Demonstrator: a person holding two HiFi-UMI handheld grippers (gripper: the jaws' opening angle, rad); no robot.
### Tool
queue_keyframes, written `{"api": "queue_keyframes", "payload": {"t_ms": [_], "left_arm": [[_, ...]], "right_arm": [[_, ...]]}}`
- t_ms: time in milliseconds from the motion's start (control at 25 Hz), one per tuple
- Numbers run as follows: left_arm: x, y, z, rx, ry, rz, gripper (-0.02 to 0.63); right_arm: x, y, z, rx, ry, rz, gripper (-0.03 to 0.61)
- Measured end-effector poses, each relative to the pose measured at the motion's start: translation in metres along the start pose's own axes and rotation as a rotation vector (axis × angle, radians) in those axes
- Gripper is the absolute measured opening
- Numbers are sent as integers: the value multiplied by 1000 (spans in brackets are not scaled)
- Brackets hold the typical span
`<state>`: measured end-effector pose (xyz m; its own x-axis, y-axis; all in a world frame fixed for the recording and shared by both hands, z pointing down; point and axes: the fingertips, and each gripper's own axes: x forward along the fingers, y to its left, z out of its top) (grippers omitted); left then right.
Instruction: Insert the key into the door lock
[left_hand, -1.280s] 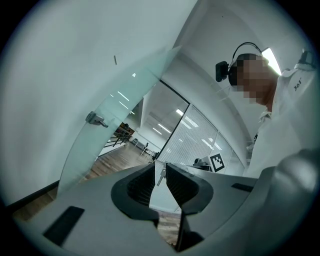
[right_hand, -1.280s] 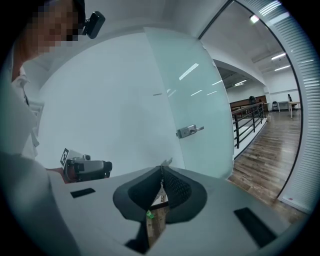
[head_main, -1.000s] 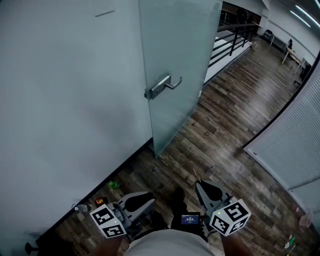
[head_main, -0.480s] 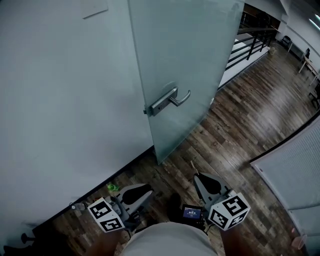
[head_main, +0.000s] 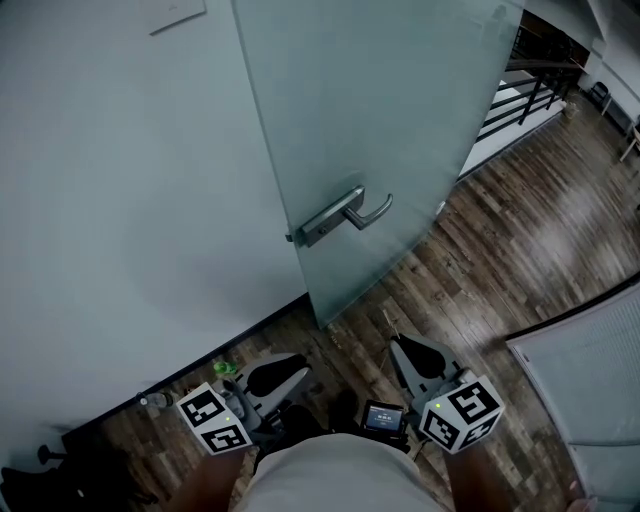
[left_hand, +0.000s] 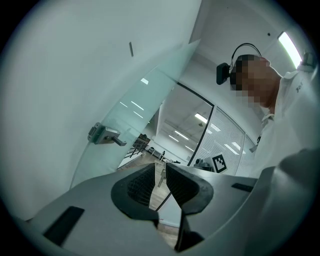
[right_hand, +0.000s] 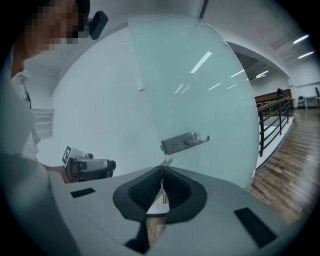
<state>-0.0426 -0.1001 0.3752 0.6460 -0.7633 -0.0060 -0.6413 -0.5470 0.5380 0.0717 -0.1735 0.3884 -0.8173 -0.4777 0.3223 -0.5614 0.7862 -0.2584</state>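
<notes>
A frosted glass door (head_main: 380, 110) stands ajar with a silver lever handle (head_main: 345, 213) on a lock plate. The handle (right_hand: 185, 141) shows ahead of the right gripper, and the handle (left_hand: 105, 135) shows up left of the left gripper. My right gripper (head_main: 402, 352) is shut on a small silver key (right_hand: 166, 162), whose tip (head_main: 388, 322) pokes out toward the door, well short of the lock. My left gripper (head_main: 285, 372) is held low beside it. Its jaws (left_hand: 160, 167) stand apart, and only floor and a small pale shape show in the gap.
A pale wall (head_main: 120, 200) runs along the left down to the dark wooden floor (head_main: 470, 270). A black railing (head_main: 525, 90) lies beyond the door. A blind-covered glass partition (head_main: 590, 380) closes the right side. Small bits of litter (head_main: 225, 368) lie by the skirting.
The door and its handle have grown larger and slid down and right in the head view as both grippers were carried toward them. The key stays in the right gripper.
</notes>
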Motion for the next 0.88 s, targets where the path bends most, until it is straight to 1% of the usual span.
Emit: {"api": "queue_keyframes", "payload": {"t_ms": [120,240,600,720,880], "left_arm": [[-1,12,6,-2,-5,18,83],[-2,24,15,0,-3,14,83],[-21,53,40,-4,61,-55,83],[-25,62,46,-22,71,-88,83],[-24,72,50,-17,84,-104,83]], "right_arm": [[12,0,5,-15,10,16,17],[25,1,11,-24,14,17,17],[51,19,16,2,12,-66,17],[58,23,15,-1,17,-99,17],[62,24,15,-13,27,-111,17]]}}
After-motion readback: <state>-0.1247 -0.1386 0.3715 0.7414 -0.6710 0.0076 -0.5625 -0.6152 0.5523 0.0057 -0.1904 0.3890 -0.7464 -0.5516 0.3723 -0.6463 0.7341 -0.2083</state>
